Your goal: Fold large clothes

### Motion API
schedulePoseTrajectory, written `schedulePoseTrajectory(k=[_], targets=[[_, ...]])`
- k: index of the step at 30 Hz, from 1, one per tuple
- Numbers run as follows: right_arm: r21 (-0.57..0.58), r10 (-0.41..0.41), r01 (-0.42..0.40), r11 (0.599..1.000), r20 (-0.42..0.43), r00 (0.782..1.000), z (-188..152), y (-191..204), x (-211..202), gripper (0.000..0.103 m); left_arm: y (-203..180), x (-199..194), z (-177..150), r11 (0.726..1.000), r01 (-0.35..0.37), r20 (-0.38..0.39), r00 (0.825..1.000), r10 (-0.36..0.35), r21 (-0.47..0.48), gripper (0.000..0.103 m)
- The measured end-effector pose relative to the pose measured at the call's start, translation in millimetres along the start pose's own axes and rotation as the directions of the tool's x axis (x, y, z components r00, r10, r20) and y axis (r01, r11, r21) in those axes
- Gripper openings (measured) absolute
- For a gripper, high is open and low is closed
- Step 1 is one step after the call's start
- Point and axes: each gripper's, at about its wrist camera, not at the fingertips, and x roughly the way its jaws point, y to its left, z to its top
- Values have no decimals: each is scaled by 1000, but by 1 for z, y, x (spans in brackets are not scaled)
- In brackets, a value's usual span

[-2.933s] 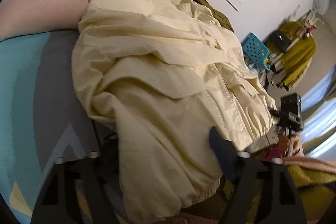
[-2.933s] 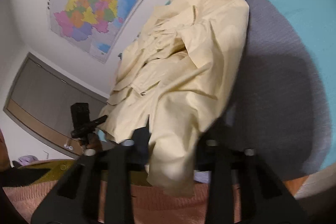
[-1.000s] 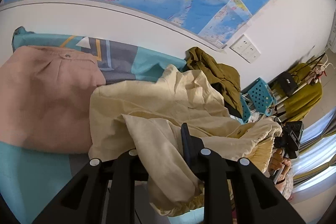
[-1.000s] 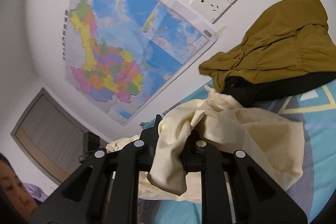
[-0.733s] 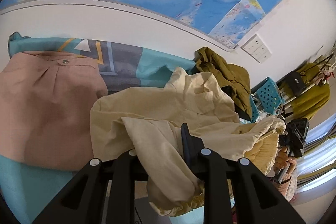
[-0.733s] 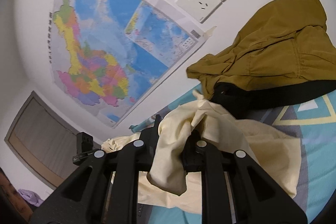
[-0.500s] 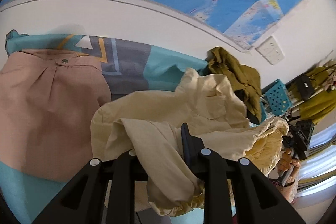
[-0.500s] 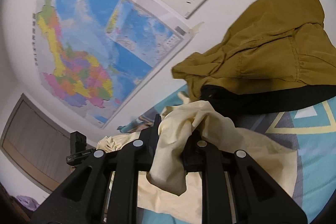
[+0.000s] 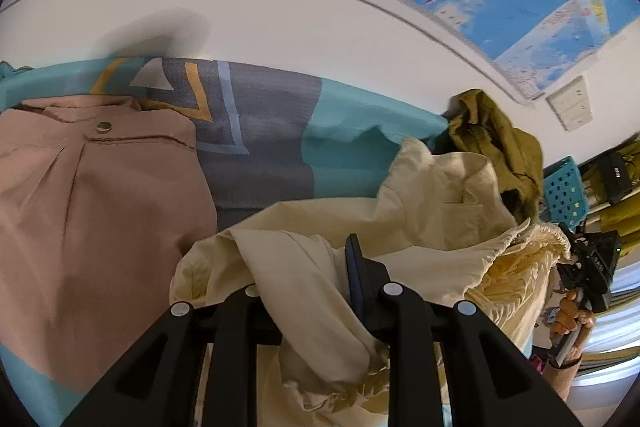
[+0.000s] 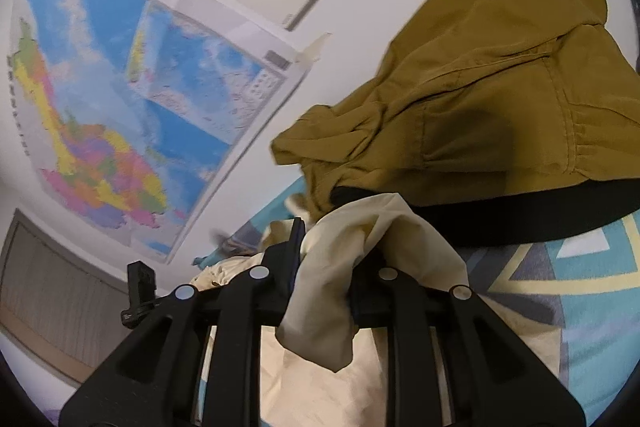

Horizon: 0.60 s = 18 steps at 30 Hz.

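Both tongs, left tongs (image 9: 308, 279) and right tongs (image 10: 326, 259), are clamped on bunched cloth of the cream jacket (image 9: 440, 227), which is held above the bed (image 9: 272, 131) with its bulk rumpled between them. No clean fold is seen; spreading and folding are judged outstanding. Space is limited by a pink garment (image 9: 88, 219) to the left and an olive jacket (image 10: 480, 99) against the wall.

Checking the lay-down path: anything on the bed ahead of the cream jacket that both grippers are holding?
Yes. The olive jacket lies heaped against the wall just ahead of the right gripper, and a pink garment covers the bedspread to the left. The cream jacket is clamped in the left gripper too.
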Motion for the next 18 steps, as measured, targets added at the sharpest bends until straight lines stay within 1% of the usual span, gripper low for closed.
schedulePoseTrajectory(k=[3, 6, 8, 9, 10, 11, 12, 13, 14, 15, 17, 18], targets=[[-13, -34, 34, 999, -2, 999, 2, 1, 7, 22, 3, 16, 6, 1000, -19, -22, 1000, 19, -15, 22], [-10, -30, 30, 1000, 5, 1000, 2, 2, 7, 37, 7, 27, 10, 999, -26, -40, 999, 25, -28, 22], [-34, -14, 15, 999, 28, 1000, -1, 9, 0, 58, 11, 33, 12, 999, -21, -51, 999, 19, -39, 22], [-60, -11, 14, 998, 49, 999, -4, 15, -6, 62, 12, 35, 13, 999, -20, -53, 998, 17, -43, 22], [-80, -19, 25, 996, 73, 997, -8, 22, -11, 73, 13, 37, 14, 999, -18, -56, 998, 15, -48, 22], [-106, -28, 39, 994, 106, 994, -13, 29, -19, 82, 15, 39, 14, 998, -18, -59, 998, 14, -54, 22], [-135, -23, 41, 990, 132, 991, -18, 35, -25, 82, 16, 41, 14, 998, -17, -60, 998, 14, -58, 22], [-195, -14, 45, 980, 156, 988, -27, 47, -31, 82, 16, 42, 15, 998, -18, -61, 998, 15, -59, 23], [-246, -26, 66, 967, 165, 986, -36, 57, -31, 82, 17, 44, 15, 998, -18, -60, 998, 15, -61, 23], [-314, -45, 92, 945, 156, 987, -49, 70, -27, 82, 17, 45, 15, 998, -17, -59, 998, 14, -63, 23], [-420, -48, 87, 903, 101, 994, -66, 86, -10, 85, 17, 45, 15, 998, -16, -60, 998, 12, -65, 23], [-484, -98, 117, 867, 64, 993, -79, 96, 8, 85, 17, 45, 16, 998, -12, -58, 998, 9, -66, 23]])
